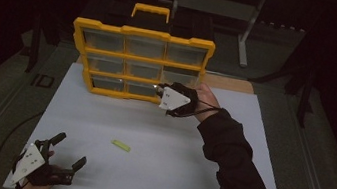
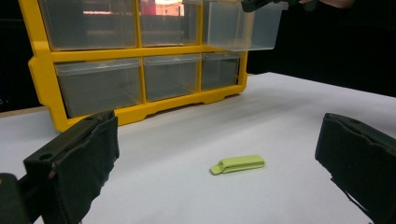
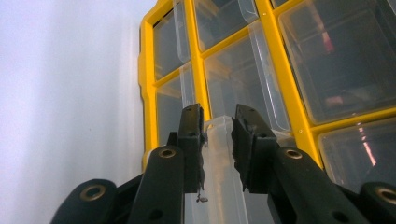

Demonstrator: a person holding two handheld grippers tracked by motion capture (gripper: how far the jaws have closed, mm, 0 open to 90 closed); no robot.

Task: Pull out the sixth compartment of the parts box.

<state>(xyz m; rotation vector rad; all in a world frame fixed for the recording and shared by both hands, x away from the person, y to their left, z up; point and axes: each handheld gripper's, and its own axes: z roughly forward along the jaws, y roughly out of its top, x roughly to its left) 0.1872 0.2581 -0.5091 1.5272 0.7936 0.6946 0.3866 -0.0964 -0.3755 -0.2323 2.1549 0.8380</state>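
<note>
At the yellow organizer (image 1: 139,61), the right gripper (image 3: 218,135) clamps a drawer (image 2: 243,25) (pulled out toward the person).

1. A white table (image 1: 154,173) is seen under dim light.
2. A yellow drawer organizer (image 1: 144,33) is stood on it, beside the right gripper (image 1: 161,89).
3. A small green clip (image 1: 121,145) is laid flat ahead of the left gripper (image 1: 67,149).

Yellow frame on the drawer organizer (image 1: 139,60), with a yellow carry handle (image 1: 152,10) at twelve o'clock. Clear, colourless drawers, including the pulled-out drawer (image 2: 243,28). Lime-green clip (image 1: 121,145) on the plain white surface (image 1: 154,173). Black fingers (image 3: 191,140), black sleeve (image 1: 236,170), white three-cornered plates (image 1: 29,162).
</note>
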